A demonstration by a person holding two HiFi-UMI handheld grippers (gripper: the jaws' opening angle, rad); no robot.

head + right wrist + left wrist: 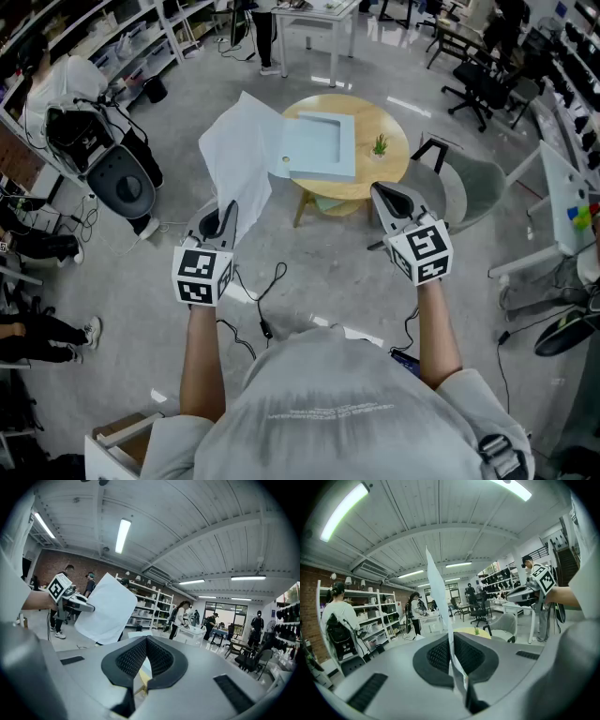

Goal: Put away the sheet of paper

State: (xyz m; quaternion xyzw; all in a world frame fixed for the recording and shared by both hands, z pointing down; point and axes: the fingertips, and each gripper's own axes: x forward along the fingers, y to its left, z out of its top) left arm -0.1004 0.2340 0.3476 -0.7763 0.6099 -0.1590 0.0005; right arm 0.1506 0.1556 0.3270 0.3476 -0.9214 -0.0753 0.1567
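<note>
The sheet of paper [239, 155] is up in the air just left of the round wooden table [389, 171], pinched at its lower edge by the left gripper [225, 217]. That gripper's jaws are pressed fully together on the sheet. In the left gripper view the paper [438, 588] rises edge-on from between the closed pads [440, 656]. From the head view its far corner overlaps the table's left rim.

On the table lies a light blue tray [319, 145], toward the table's left side, with a small green plant [380, 145] to its right.

The right gripper [382, 194] hangs in front of the table's near right edge, well apart from the paper. Its jaws meet at the tips with nothing between them — only the table and tray show through the gap behind the pads in the right gripper view. That view also shows the white sheet [105, 606] off to the left. A grey chair [473, 183] stands just right of the table.
</note>
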